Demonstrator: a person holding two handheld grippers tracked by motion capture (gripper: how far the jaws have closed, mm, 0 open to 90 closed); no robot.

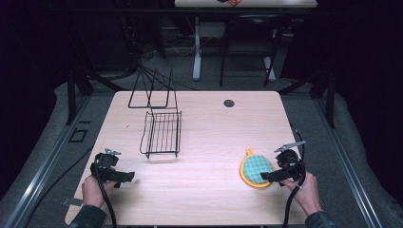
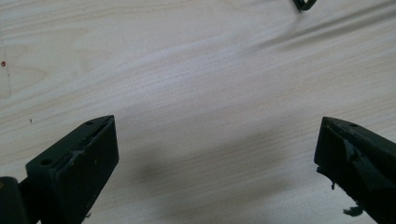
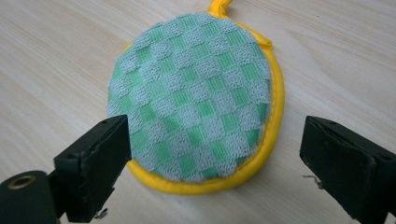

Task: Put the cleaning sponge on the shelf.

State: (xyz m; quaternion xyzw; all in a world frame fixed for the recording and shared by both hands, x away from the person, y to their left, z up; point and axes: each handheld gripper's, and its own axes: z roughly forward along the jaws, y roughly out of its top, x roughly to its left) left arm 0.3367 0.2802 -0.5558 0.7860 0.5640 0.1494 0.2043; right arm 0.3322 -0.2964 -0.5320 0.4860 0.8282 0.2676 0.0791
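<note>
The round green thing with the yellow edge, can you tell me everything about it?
It is a round pot holder that looks like woven cloth, checked in green and pale grey squares, with a yellow trim all around and a small yellow loop at one edge. It lies flat on the light wooden table, near the front right part. The right gripper is at it with its jaws wide open, one on each side of the near edge; whether they touch it cannot be told.

No legible text, label, brand or number found on any surface. The bench (image 1: 199,190) carries no readable marking.
</note>
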